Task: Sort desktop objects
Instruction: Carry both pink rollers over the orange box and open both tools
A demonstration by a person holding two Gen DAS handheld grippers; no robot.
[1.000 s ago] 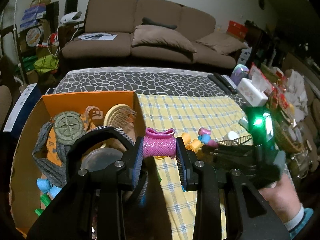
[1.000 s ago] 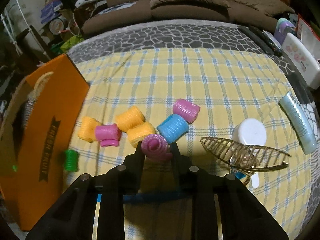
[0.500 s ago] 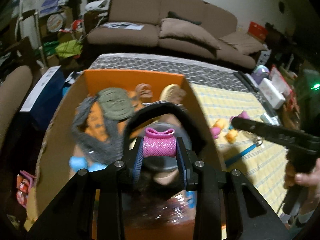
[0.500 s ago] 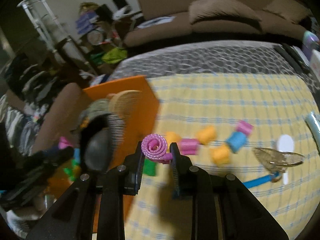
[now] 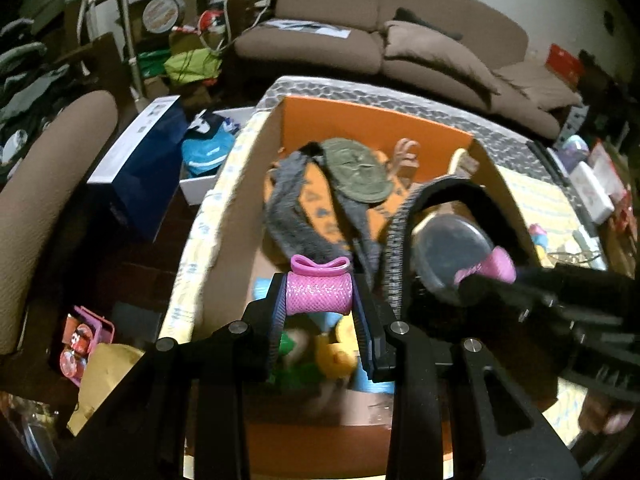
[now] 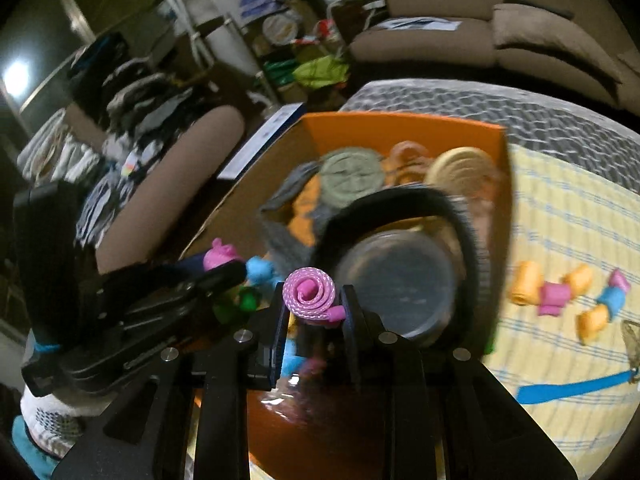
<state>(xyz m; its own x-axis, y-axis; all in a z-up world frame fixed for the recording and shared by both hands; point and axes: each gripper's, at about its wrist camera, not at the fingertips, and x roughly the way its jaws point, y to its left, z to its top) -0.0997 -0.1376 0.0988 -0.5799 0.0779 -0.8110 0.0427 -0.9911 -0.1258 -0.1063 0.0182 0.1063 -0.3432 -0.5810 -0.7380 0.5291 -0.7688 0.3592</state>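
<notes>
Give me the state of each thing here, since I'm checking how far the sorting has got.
Left gripper: shut on a pink roller, over the box.
Right gripper: shut on a second pink roller, over the box.
Cardboard box: open, part filled.
Loose rollers: lying on the checked cloth, unsorted.
Round lidded container: in the box, lid on.

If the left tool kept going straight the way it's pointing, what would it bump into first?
Probably the toys heaped in the orange box: the left tool, clamping a pink roller, points down at a yellow piece. Depth is unclear.
</notes>
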